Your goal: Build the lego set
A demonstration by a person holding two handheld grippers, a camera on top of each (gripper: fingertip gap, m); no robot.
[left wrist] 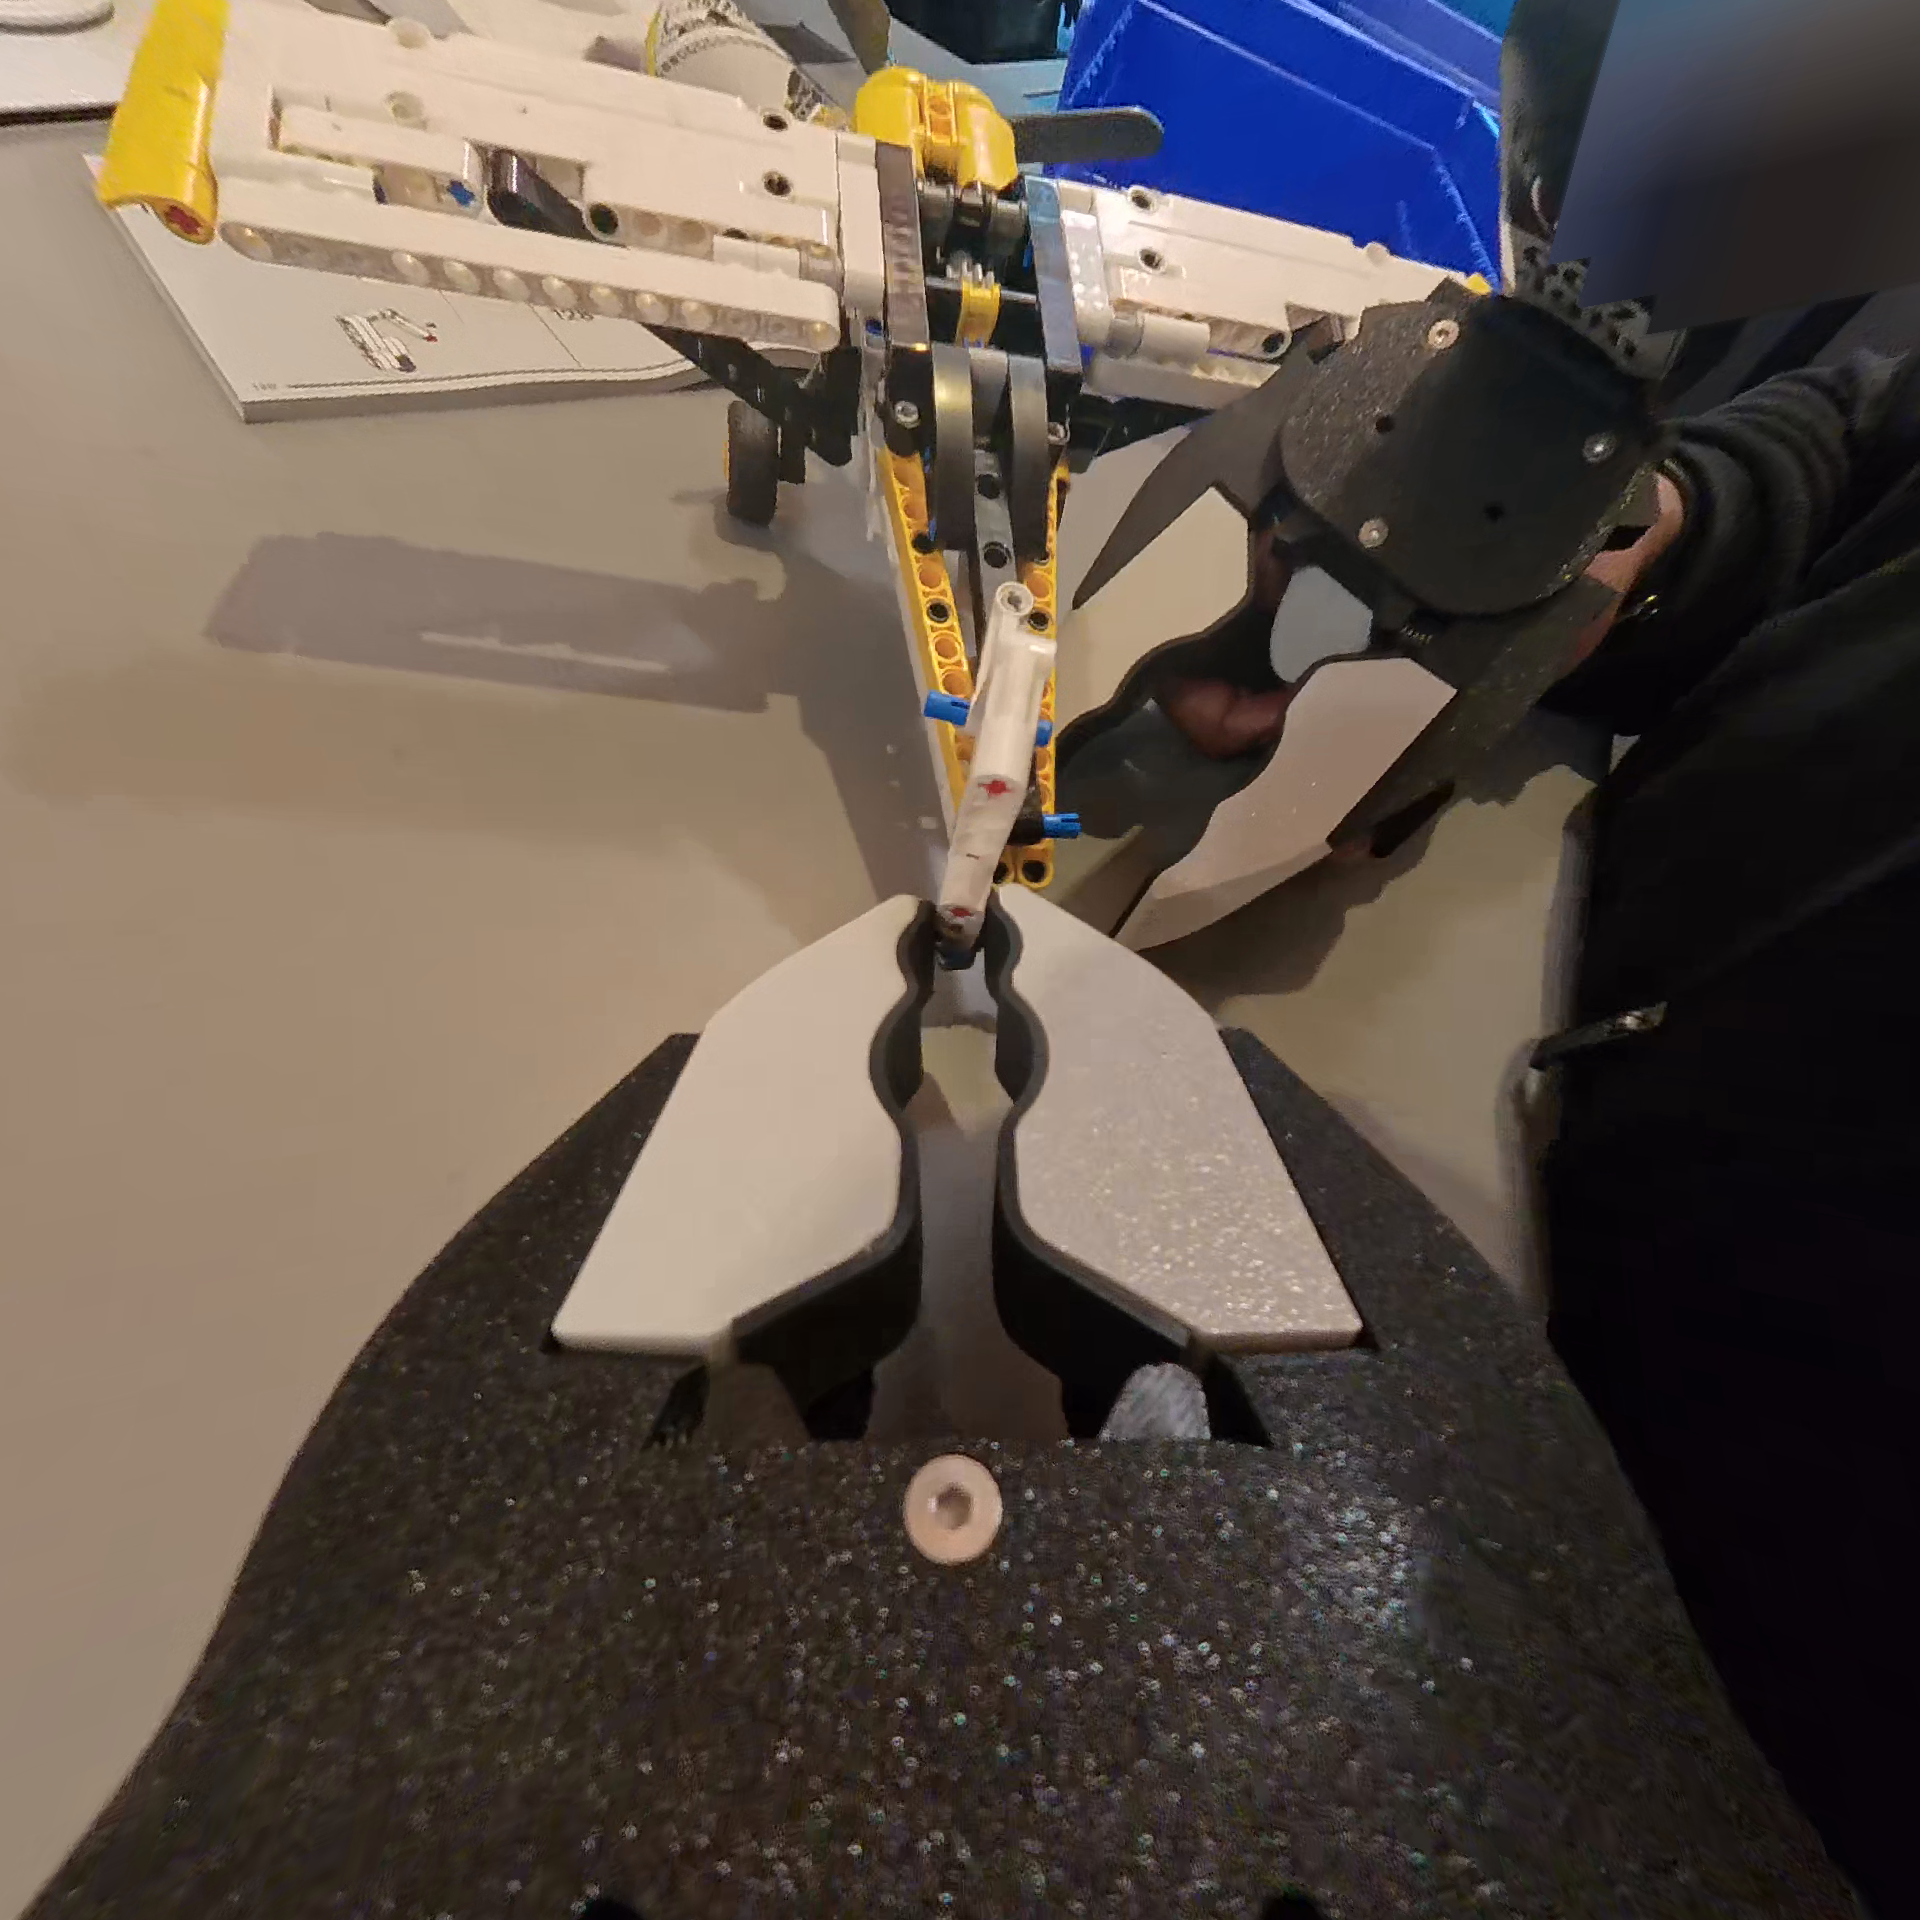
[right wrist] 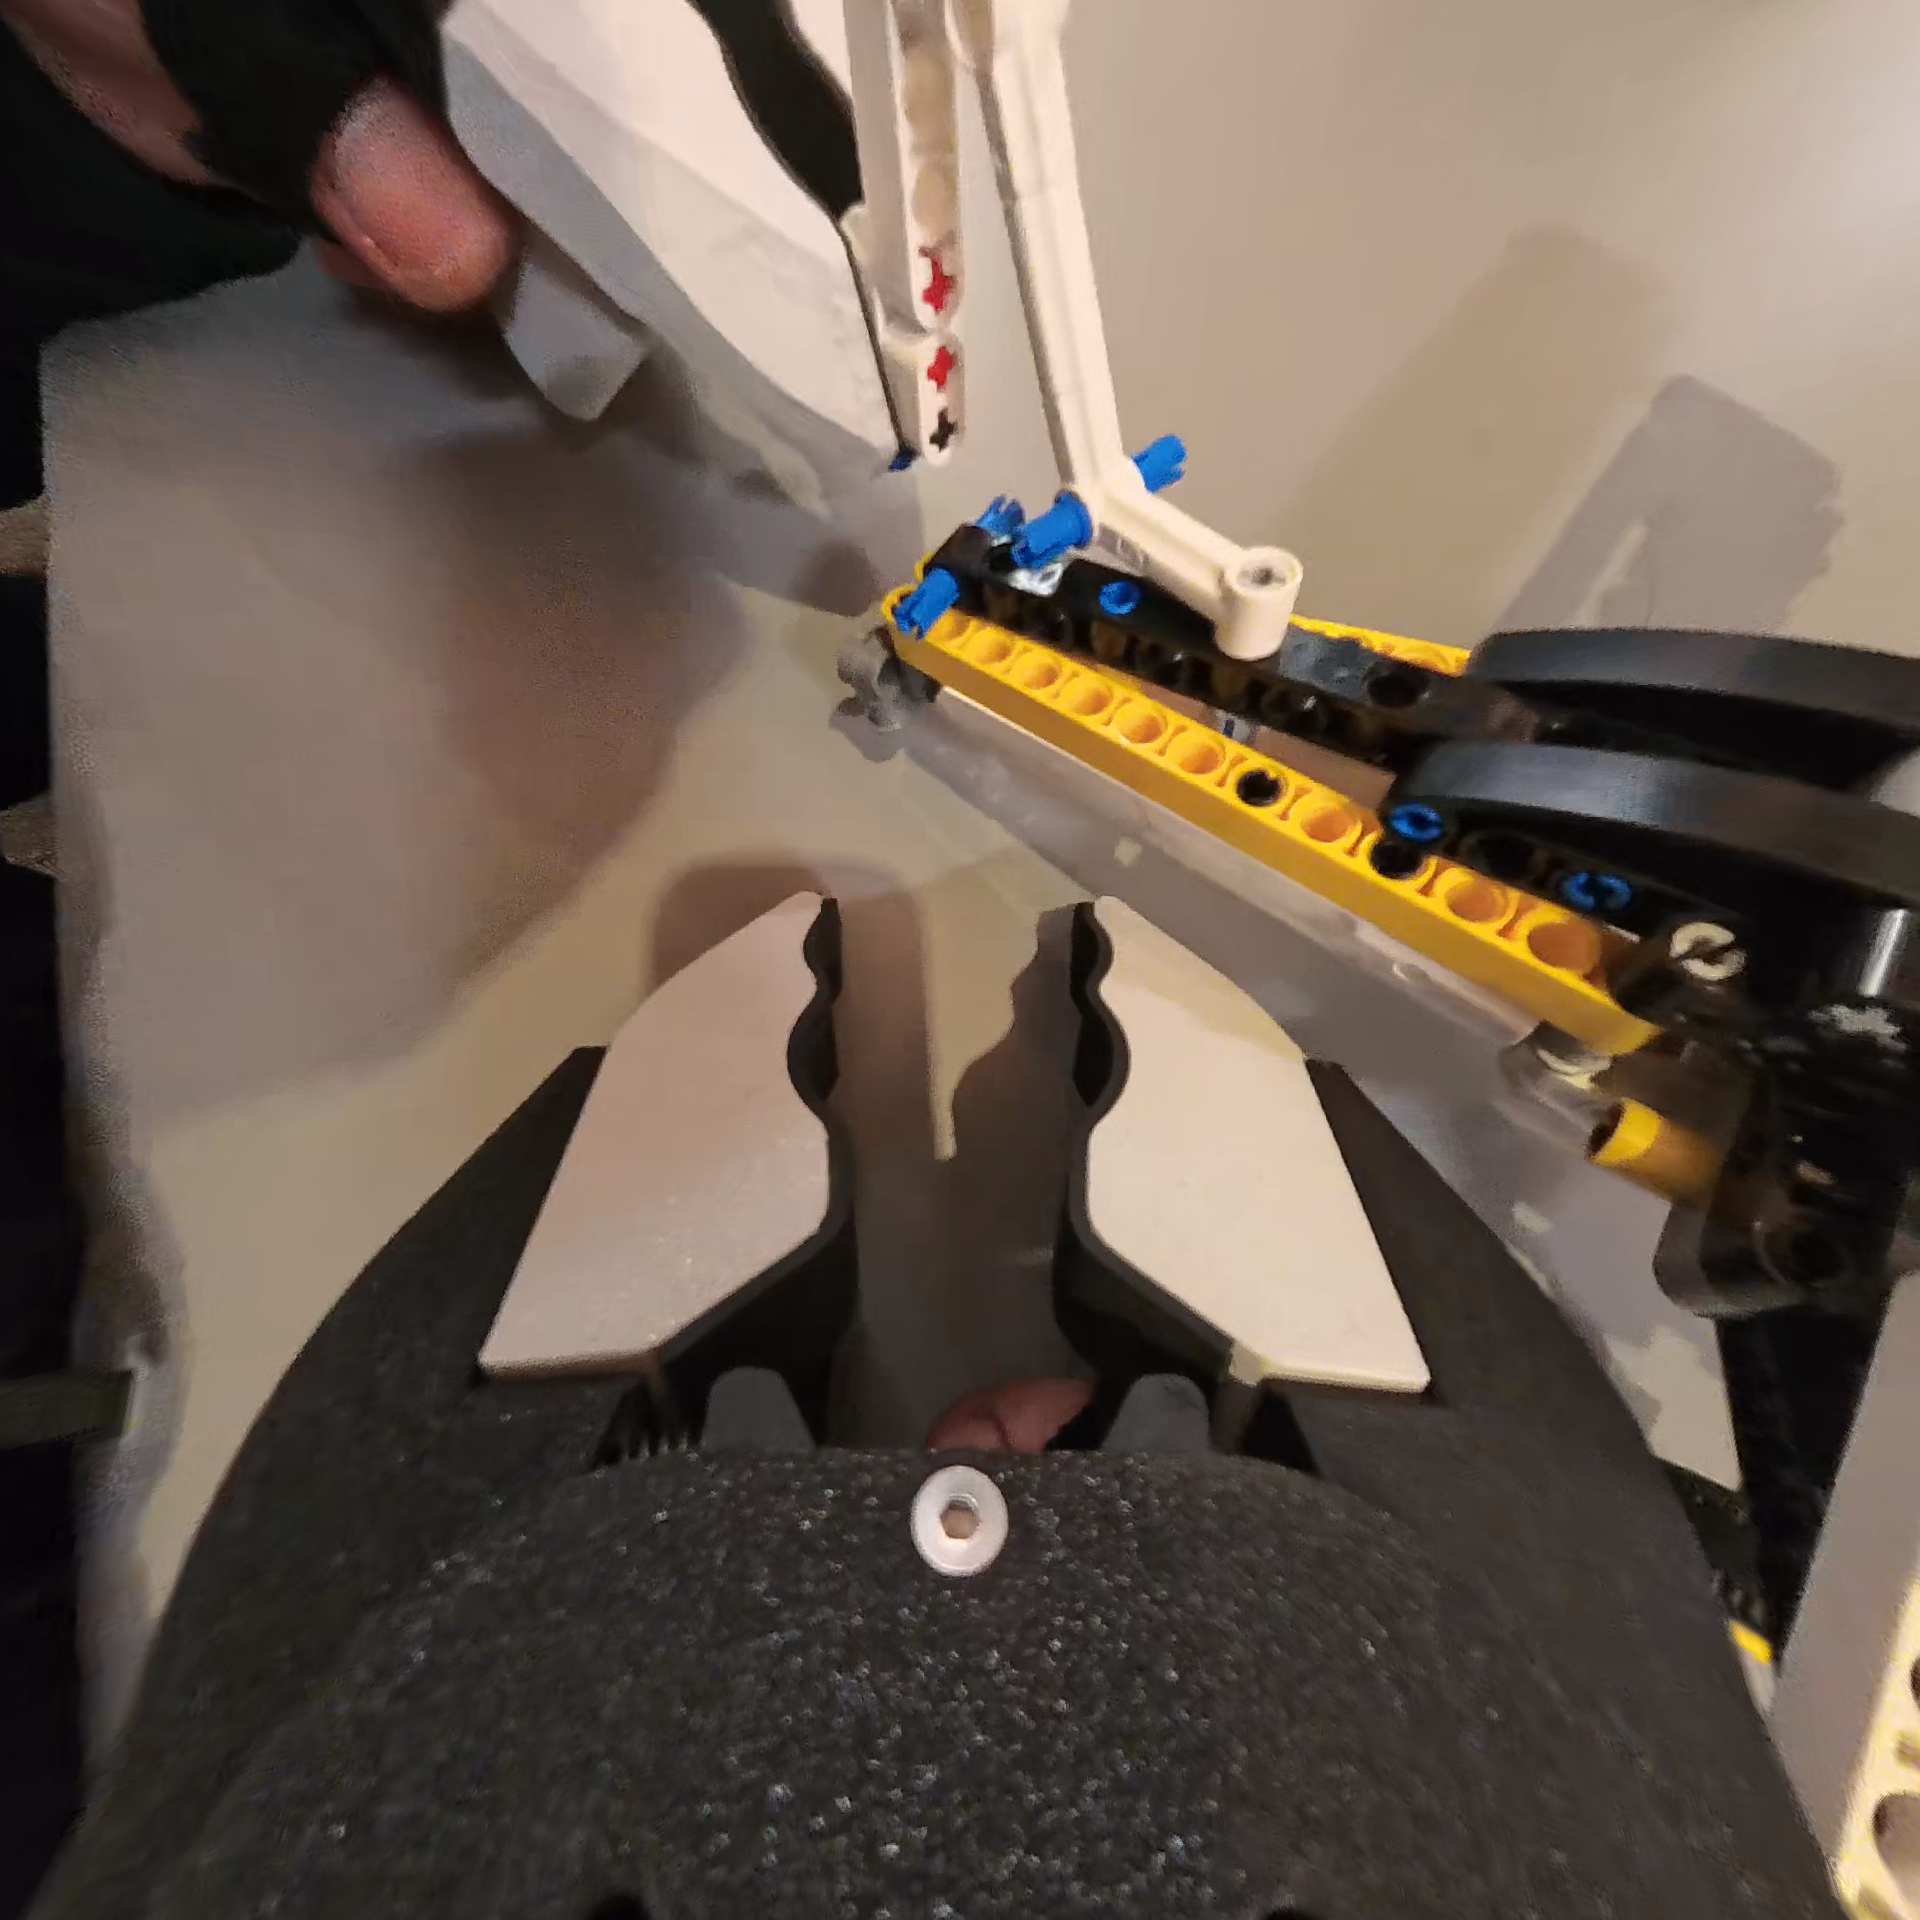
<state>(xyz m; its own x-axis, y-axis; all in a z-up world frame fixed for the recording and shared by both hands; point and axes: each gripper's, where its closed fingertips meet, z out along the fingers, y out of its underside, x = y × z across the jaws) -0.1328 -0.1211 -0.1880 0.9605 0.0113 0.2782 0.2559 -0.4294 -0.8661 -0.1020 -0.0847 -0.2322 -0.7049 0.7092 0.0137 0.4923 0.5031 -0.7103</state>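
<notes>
Centrally, at the tips of the left gripper (left wrist: 961, 935), a slim white construction-toy beam assembly (left wrist: 992, 748) is pinched by its near end, the two pale fingers (left wrist: 821, 1049) closed tight on it. The assembly reaches away toward twelve o'clock, slightly tilted, and carries small red cross-shaped axle ends and blue pins (left wrist: 948, 709) along its length. Held by one end like this, it appears lined up over the tail boom of a toy aeroplane model (left wrist: 623, 218), probably so its pins can meet the boom's holes.

That boom is a long yellow beam with holes (right wrist: 1226, 769), backed by black beams, running from the model's body toward the gripper. The model has white wings with yellow tips, a black wheel (left wrist: 750, 457) at ten o'clock of the boom, and stands on a grey table (left wrist: 312, 935).

At three o'clock of the white assembly, the right gripper (right wrist: 951, 935) hangs low over the table, its fingers spread apart with nothing between them, just beside the boom's free end. A person's hand (left wrist: 1216, 717) grips its handle.

Beyond the wing lie an instruction booklet (left wrist: 436, 353) at eleven o'clock and blue storage bins (left wrist: 1278, 114) at one o'clock.
</notes>
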